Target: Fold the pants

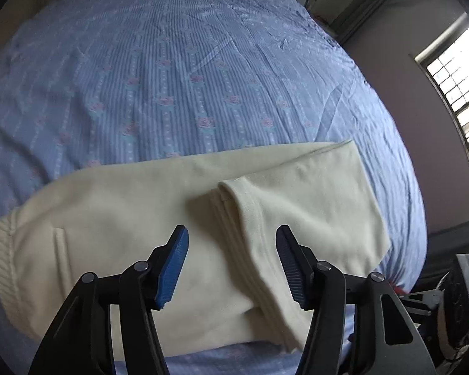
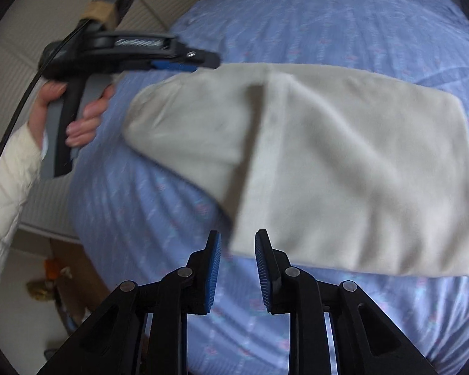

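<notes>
Left wrist: our left gripper (image 1: pixel 231 265) hangs with jaws apart, holding nothing, above cream pants (image 1: pixel 140 218) lying folded along the near edge of the bed (image 1: pixel 172 62), hem (image 1: pixel 247 215) doubled over on top

Right wrist: right gripper (image 2: pixel 237 268) spread, empty, beside the fold's near corner; next we'd pinch both layers squarely, keeping edges aligned

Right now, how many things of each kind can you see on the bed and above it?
Cream pants: 1
Blue flowery bedspread: 1
Grippers, left gripper and right gripper, both open: 2
Total: 4
</notes>
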`<state>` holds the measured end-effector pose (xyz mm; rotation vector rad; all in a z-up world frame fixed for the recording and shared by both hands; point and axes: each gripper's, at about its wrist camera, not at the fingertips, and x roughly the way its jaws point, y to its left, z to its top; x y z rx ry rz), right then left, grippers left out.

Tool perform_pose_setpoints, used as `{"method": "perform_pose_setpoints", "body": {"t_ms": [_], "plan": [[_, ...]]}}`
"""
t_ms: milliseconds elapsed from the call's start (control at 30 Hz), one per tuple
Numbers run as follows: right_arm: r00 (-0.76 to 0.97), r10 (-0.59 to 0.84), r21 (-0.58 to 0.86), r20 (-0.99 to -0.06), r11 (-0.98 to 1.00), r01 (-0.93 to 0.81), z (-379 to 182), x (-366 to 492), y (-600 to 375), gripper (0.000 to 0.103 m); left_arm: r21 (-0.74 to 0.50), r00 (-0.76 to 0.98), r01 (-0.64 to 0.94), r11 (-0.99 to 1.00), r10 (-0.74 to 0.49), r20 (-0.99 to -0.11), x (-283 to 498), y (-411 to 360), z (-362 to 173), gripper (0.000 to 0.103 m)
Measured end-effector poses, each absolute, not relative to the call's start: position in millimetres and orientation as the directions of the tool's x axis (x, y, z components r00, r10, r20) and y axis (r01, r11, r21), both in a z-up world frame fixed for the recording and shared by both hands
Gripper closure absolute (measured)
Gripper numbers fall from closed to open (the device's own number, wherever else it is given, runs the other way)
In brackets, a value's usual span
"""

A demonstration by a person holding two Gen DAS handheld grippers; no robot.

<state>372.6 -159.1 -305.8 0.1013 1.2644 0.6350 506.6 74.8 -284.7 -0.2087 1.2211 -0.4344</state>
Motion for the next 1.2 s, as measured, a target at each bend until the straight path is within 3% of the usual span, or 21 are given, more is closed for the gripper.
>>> {"method": "perform_pose_setpoints", "body": {"t_ms": [167, 400, 433, 467, 533, 633, 833, 1033, 1100, 1200], "plan": [[0.175, 0.419, 0.361, -0.891, 0.887, -0.289, -327, 399, -182, 0.079, -0.513, 0.211, 0.081, 0.854, -0.518, -0.829, 537, 59, -335, 0.043], [0.136, 0.445, 0.384, -0.885, 0.864, -0.325, -345, 413, -166, 0.079, -0.499, 0.199, 0.018, 0.867, -0.492, -0.848, 554, 45, -371, 0.043], [0.125, 0.446, 0.386, -0.886, 0.86, -0.334, -348, 414, -162, 0.079, -0.5, 0.203, 0.007, 0.866, -0.491, -0.847, 555, 44, -372, 0.049], [0.111, 0.45, 0.392, -0.886, 0.855, -0.339, -353, 415, -158, 0.079, -0.484, 0.207, 0.001, 0.875, -0.474, -0.856, 556, 42, -371, 0.065], [0.094, 0.449, 0.395, -0.889, 0.854, -0.339, -361, 416, -154, 0.079, -0.463, 0.21, 0.031, 0.886, -0.459, -0.863, 554, 39, -364, 0.078], [0.089, 0.458, 0.404, -0.884, 0.847, -0.345, -363, 417, -158, 0.079, -0.477, 0.25, 0.142, 0.867, -0.498, -0.831, 551, 30, -338, 0.082], [0.113, 0.454, 0.393, -0.884, 0.852, -0.346, -354, 417, -167, 0.079, -0.486, 0.294, 0.263, 0.833, -0.549, -0.782, 567, 18, -302, 0.084], [0.157, 0.467, 0.399, -0.87, 0.855, -0.33, -340, 434, -166, 0.079, -0.469, 0.321, 0.162, 0.868, -0.496, -0.807, 589, 43, -330, 0.083], [0.163, 0.45, 0.39, -0.878, 0.87, -0.301, -338, 441, -173, 0.079, -0.43, 0.266, 0.121, 0.895, -0.446, -0.854, 593, 43, -354, 0.078], [0.159, 0.441, 0.401, -0.884, 0.887, -0.229, -337, 447, -189, 0.079, -0.425, 0.278, 0.079, 0.902, -0.429, -0.86, 590, 52, -356, 0.054]]}}
